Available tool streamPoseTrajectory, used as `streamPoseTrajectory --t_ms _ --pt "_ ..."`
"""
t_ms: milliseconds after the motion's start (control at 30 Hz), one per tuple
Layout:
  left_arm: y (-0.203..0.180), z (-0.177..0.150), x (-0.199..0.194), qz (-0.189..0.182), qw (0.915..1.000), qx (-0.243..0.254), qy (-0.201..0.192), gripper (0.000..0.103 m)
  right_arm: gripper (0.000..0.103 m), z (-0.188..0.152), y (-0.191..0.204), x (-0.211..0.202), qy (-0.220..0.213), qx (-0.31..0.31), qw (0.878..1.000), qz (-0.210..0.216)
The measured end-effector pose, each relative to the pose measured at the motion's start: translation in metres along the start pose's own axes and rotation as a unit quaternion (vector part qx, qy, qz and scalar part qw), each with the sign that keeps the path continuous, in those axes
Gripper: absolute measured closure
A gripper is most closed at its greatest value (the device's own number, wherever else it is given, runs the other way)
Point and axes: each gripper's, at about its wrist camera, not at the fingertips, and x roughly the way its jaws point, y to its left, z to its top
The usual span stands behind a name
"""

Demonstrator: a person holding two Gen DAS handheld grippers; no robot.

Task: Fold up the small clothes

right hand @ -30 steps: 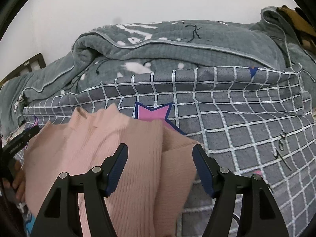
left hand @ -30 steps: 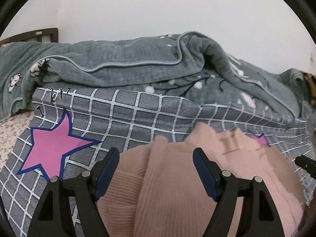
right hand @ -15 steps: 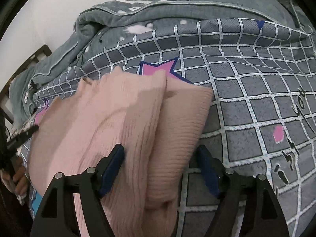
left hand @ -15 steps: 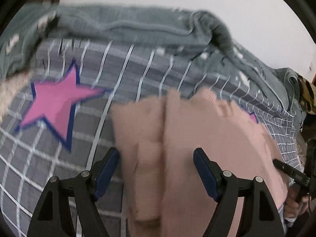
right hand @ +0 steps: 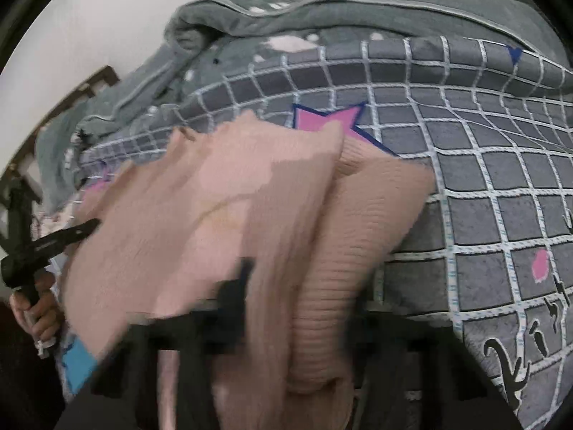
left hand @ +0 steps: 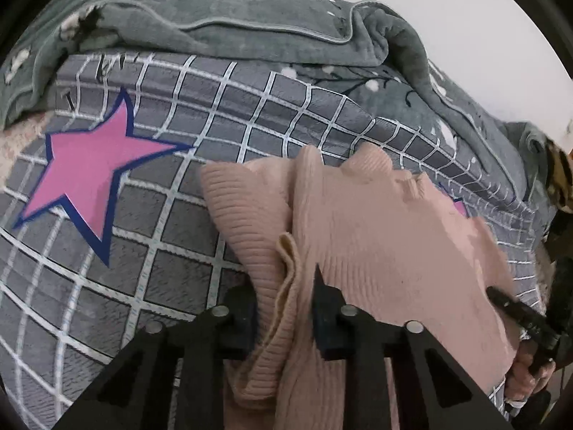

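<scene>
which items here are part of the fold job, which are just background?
In the job:
- pink ribbed knit sweater
- left claw, jaws just closed, pinching a sweater fold
- right claw, jaws just closed, blurred, sweater between them

Lying about:
- grey checked bedcover with pink stars
- rumpled grey-green blanket

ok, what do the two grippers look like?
Left gripper: matte black angular linkage arms with round silver pivot pins and dark navy jaws. Right gripper: black frame too, but motion-blurred here, so no detail. No cables, markings or sleeves visible.
</scene>
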Motion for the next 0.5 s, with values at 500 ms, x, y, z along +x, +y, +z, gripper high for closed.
streamPoseTrajectory --t_ms 500 --pt "-0.044 -0.016 -0.077 -0.052 0.9984 -0.012 0.016 0.082 0.083 -0.01 0.019 -0.112 -0.047 -0.022 0.998 -0.031"
